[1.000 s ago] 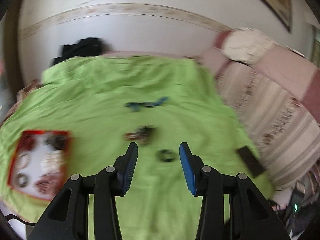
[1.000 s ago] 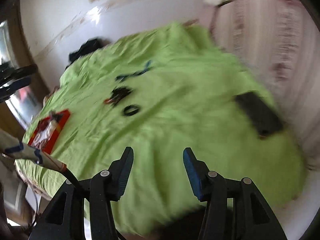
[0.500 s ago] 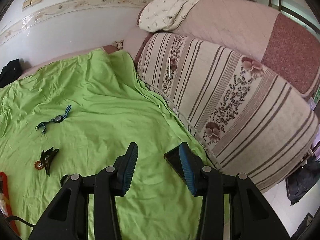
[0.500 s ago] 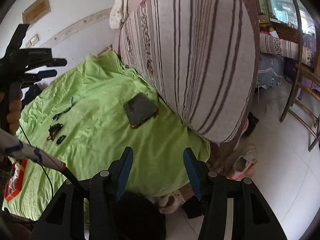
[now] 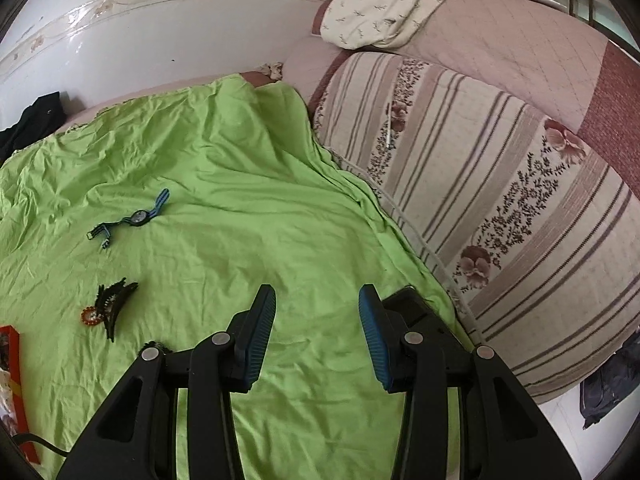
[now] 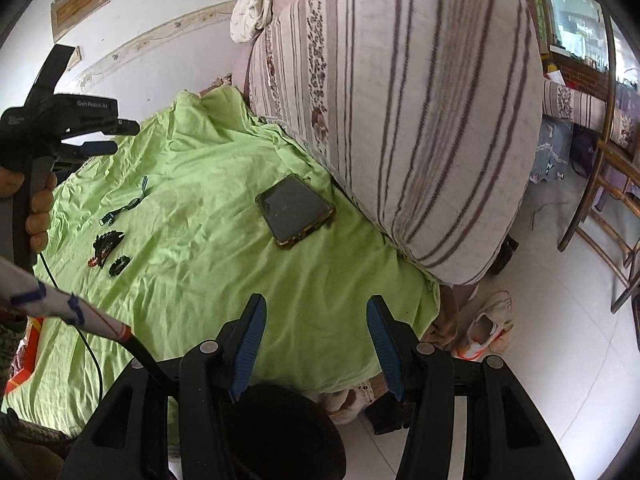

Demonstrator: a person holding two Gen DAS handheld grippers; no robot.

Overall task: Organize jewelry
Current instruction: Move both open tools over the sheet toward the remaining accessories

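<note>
Jewelry lies loose on the green sheet (image 5: 248, 208): a blue-strapped watch (image 5: 132, 218), a black hair claw with an orange beaded piece (image 5: 110, 306), and a small black ring (image 5: 154, 346) half hidden by my left gripper's arm. The red jewelry box (image 5: 14, 380) shows only at the left edge. My left gripper (image 5: 316, 294) hovers open and empty to the right of these pieces. My right gripper (image 6: 315, 302) is open and empty over the bed's near edge, with the watch (image 6: 128, 204), claw (image 6: 106, 246) and ring (image 6: 119, 265) far to its left.
A dark phone (image 6: 294, 210) lies on the sheet beside a rolled striped quilt (image 6: 420, 120). A hand holds the left gripper (image 6: 124, 136) at the upper left. Shoes (image 6: 486, 330) and a chair (image 6: 608, 184) stand on the tiled floor at the right.
Both views have swung right, from the jewelry and red box toward the striped quilt and phone. The box has slid to the left edge. Both grippers' jaws keep the same gap.
</note>
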